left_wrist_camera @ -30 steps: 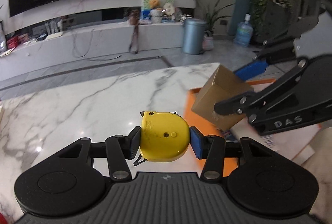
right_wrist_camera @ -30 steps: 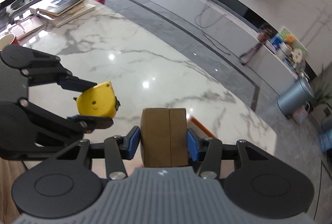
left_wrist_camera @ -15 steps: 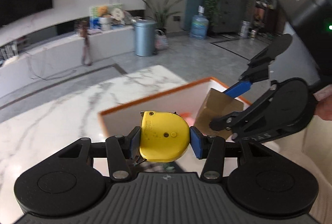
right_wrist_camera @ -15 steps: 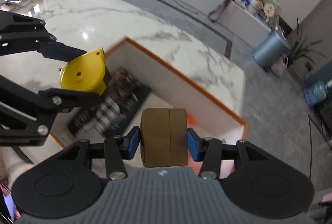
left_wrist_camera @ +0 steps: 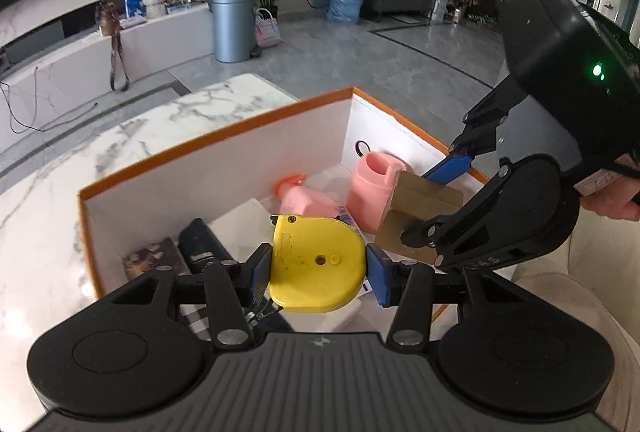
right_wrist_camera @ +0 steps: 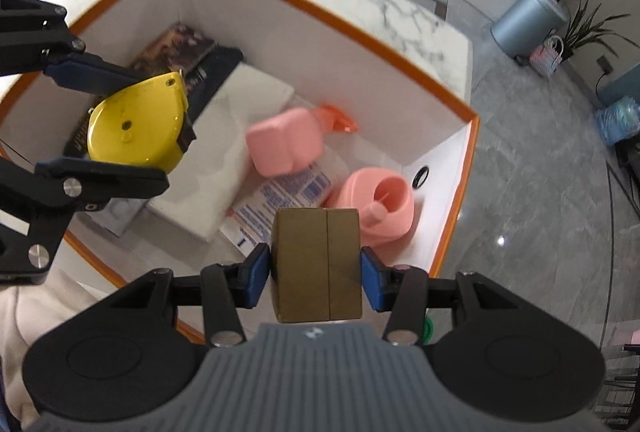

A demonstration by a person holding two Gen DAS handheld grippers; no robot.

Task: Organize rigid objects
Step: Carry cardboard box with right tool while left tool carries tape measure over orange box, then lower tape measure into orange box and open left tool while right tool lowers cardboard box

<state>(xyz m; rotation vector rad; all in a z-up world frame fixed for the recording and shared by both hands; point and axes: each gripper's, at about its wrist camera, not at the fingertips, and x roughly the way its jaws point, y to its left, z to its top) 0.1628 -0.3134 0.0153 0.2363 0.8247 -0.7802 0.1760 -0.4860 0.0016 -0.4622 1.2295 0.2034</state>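
My left gripper (left_wrist_camera: 316, 268) is shut on a yellow tape measure (left_wrist_camera: 316, 264), held above the open white box with orange rim (left_wrist_camera: 216, 140). My right gripper (right_wrist_camera: 316, 272) is shut on a small brown cardboard box (right_wrist_camera: 316, 264), also above the box, near its right end. In the right wrist view the tape measure (right_wrist_camera: 136, 124) hangs at left over the box (right_wrist_camera: 320, 20). In the left wrist view the cardboard box (left_wrist_camera: 420, 208) shows at right in the other gripper.
Inside the box lie a pink spray bottle (right_wrist_camera: 288, 140), a pink cup (right_wrist_camera: 380, 200), a black item (left_wrist_camera: 204, 244), a patterned booklet (right_wrist_camera: 176, 44) and white padding (right_wrist_camera: 240, 120). The box sits on a marble table (left_wrist_camera: 80, 160). A cream cushion (left_wrist_camera: 560, 304) lies beside it.
Both grippers have moved from over the bare marble table to above the open box and tilted downward, each keeping its object. The box's contents have come into view.
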